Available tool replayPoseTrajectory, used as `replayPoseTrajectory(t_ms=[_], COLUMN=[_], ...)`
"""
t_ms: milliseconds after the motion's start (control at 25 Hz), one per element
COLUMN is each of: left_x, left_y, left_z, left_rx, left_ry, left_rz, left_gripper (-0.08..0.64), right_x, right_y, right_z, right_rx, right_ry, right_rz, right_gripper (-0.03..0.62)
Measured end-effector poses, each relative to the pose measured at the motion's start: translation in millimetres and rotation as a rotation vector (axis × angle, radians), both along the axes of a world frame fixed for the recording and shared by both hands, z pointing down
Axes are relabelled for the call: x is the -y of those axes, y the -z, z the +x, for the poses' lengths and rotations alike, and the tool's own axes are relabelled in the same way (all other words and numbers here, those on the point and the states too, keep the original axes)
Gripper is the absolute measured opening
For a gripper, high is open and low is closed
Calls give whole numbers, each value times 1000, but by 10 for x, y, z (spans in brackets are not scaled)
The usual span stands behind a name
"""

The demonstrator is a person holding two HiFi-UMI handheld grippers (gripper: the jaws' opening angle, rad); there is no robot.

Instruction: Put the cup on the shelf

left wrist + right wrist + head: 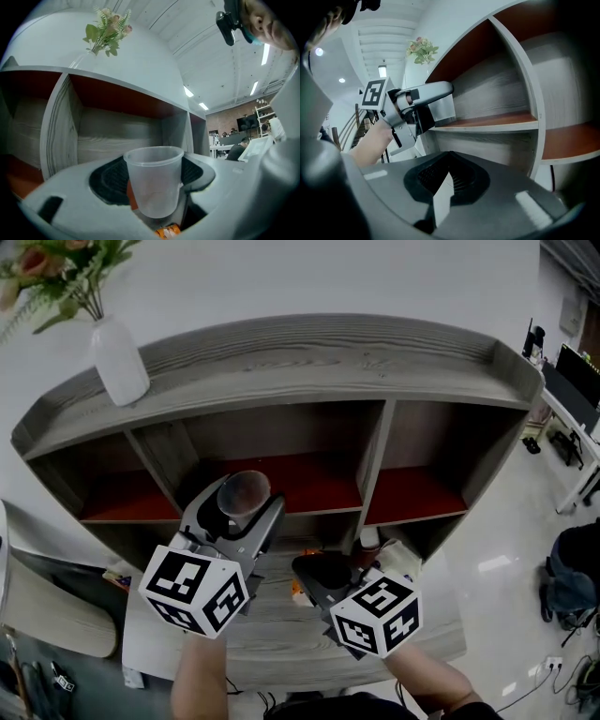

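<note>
A clear plastic cup point(246, 489) stands upright between the jaws of my left gripper point(242, 501), which is shut on it. In the left gripper view the cup point(153, 180) fills the gap between the black pads, with the shelf's middle compartment point(122, 136) right behind it. In the head view the cup hangs in front of the red board of the middle compartment point(314, 482) of the grey wooden shelf point(281, 362). My right gripper point(323, 570) is lower, over the table, shut with nothing in it. Its jaw tips meet in the right gripper view point(450, 154), which also shows the left gripper point(423, 105).
A white vase with flowers point(118, 362) stands on the shelf's top at the left. A small orange item point(298, 592) and a white object point(369, 538) lie on the table point(281, 634) below the shelf. A backpack point(570, 582) sits on the floor at the right.
</note>
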State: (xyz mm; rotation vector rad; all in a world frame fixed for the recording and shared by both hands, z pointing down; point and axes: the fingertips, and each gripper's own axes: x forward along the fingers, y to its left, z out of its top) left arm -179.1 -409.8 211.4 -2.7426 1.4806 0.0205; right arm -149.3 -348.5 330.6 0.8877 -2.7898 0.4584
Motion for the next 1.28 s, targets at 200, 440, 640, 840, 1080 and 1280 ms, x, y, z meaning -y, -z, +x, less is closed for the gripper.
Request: replayPoseTrajectory(t_ms=[200, 440, 640, 840, 1080, 1280], left_x=[218, 425, 609, 762, 803, 857], left_y=[62, 49, 20, -45, -100, -171], left_z=[-59, -75, -55, -38, 90, 91], left_rx=[9, 24, 80, 87, 103, 156], left_ry=[29, 41, 43, 18, -54, -65], left_rz=[32, 41, 39, 2, -14, -55], left_gripper=[290, 295, 298, 298, 299, 302], right_x=[70, 134, 152, 197, 279, 307], right_y=[-81, -136, -229, -310, -347, -367], right_z=[-9, -12, 5, 62, 55, 84], right_rx=[-13, -13, -28, -34, -26, -22], right_ry=[-15, -37, -43, -57, -58, -59], right_rz=[-19, -36, -50, -68, -79, -85], right_gripper=[0, 0, 0, 0, 0, 0])
